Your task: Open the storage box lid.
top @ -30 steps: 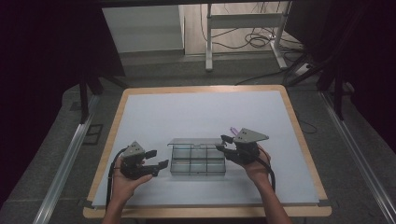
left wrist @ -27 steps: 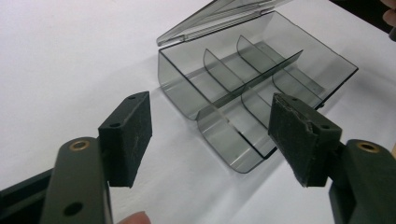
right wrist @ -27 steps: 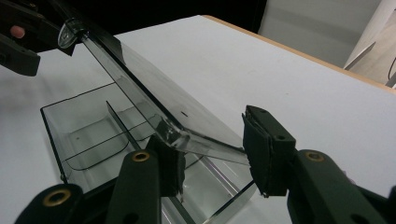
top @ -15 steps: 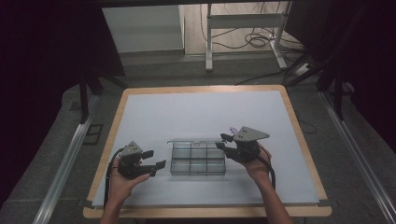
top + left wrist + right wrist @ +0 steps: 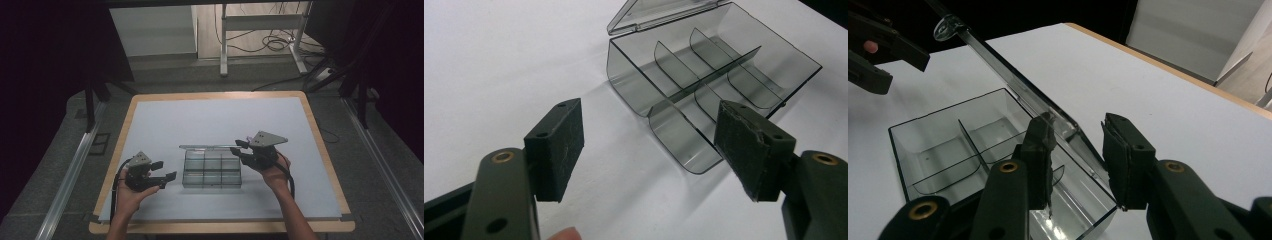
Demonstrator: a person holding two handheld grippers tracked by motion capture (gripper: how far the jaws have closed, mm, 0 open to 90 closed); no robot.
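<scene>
Clear box (image 5: 212, 170) w/ little compartments sits mid-table (image 5: 210, 120), lid (image 5: 1013, 85) up. Right gripper (image 5: 243, 150) is at the box's right back corner; jaws have just been closing, lid edge between them, pads not pressing yet. Left gripper (image 5: 162, 175) waits just left of box, jaws wide, nothing in them.

My white-topped, wood-edged bench (image 5: 150, 120) stands on grey carpet (image 5: 60, 115) in a dark room; beyond, cables (image 5: 270, 42) trail around white frame legs (image 5: 224, 50).
</scene>
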